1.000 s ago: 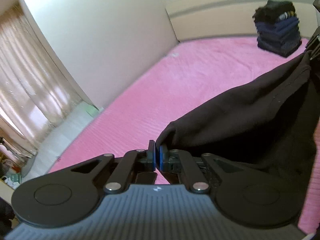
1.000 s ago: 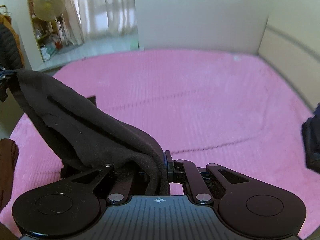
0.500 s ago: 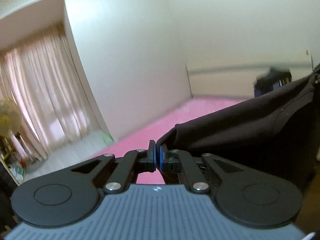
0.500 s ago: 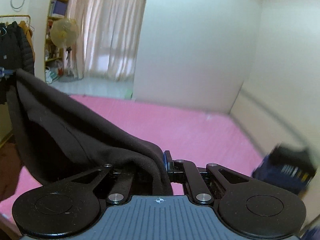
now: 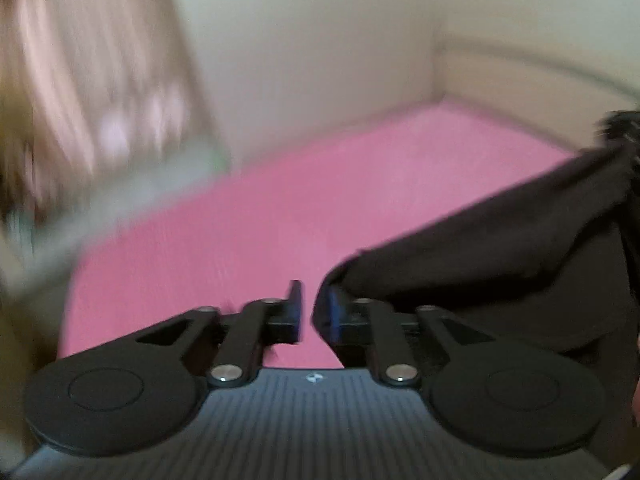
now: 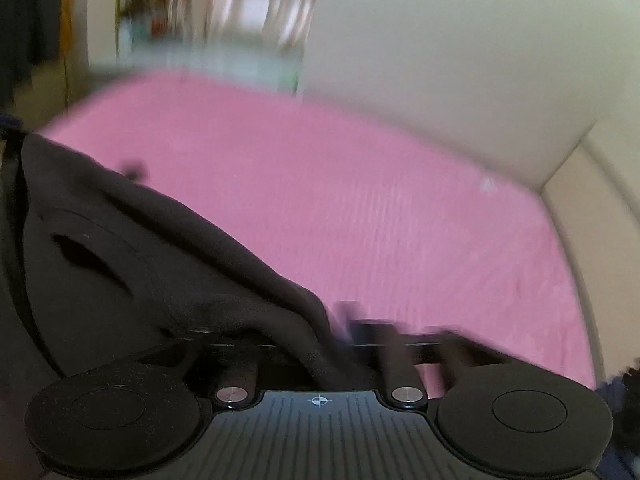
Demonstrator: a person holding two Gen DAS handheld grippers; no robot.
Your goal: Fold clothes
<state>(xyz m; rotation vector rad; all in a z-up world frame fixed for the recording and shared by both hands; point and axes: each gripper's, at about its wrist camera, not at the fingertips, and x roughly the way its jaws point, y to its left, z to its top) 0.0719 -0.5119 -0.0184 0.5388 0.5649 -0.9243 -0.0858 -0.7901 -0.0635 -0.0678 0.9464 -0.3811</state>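
Opening a little since a moment ago, the left gripper (image 5: 306,312) frees the dark garment (image 5: 500,248) above the pink bed (image 5: 280,220); right gripper's (image 6: 336,332) fingers too blurred to judge.

1x dark garment (image 5: 500,248), 3 o'clock in left view, 9 o'clock in right. 2x grippers: left gripper (image 5: 310,312), right gripper (image 6: 320,332). 1x pink bed cover (image 6: 360,200). 1x curtain (image 5: 92,80), 10 o'clock, blurred. 1x clothes stack (image 5: 624,128), 2 o'clock.
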